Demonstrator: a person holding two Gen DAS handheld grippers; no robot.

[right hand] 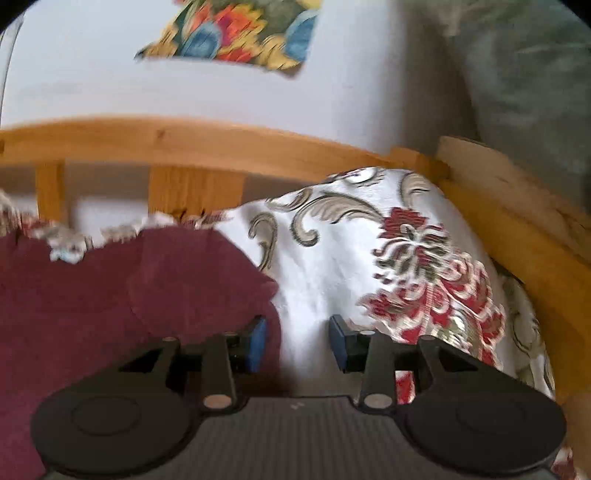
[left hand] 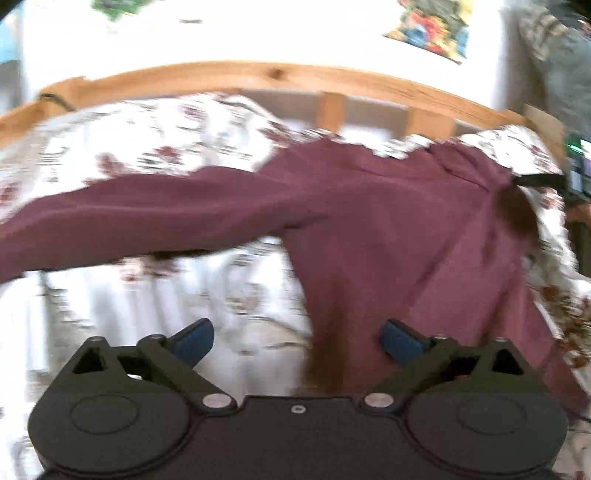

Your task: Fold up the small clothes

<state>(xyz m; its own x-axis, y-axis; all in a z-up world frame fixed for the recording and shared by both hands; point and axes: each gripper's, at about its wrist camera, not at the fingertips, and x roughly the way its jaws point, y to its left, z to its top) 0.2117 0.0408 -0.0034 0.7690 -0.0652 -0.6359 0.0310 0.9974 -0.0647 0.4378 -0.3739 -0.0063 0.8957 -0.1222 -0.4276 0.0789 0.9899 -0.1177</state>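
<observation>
Left wrist view: left gripper (left hand: 297, 341) jaws wide, empty, above maroon garment (left hand: 388, 221) spread on floral bedspread (left hand: 147, 136). Right gripper (right hand: 297, 345) parted, nothing pinched (garment edge just beside left pad). Risk: loose sleeve sliding, fold skewing. Wooden bed rail (left hand: 258, 75) close behind; colourful cloth (right hand: 240, 33) beyond.

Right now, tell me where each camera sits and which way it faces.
Left wrist: on the left gripper, facing down and forward over the maroon garment on the floral bedspread; its jaws stand wide open, empty.
Right wrist: on the right gripper, facing the garment's edge and the wooden bed frame; its jaws stand apart, nothing between them.
Shared: garment, bedspread, bed frame, and the colourful cloth on the wall.
</observation>
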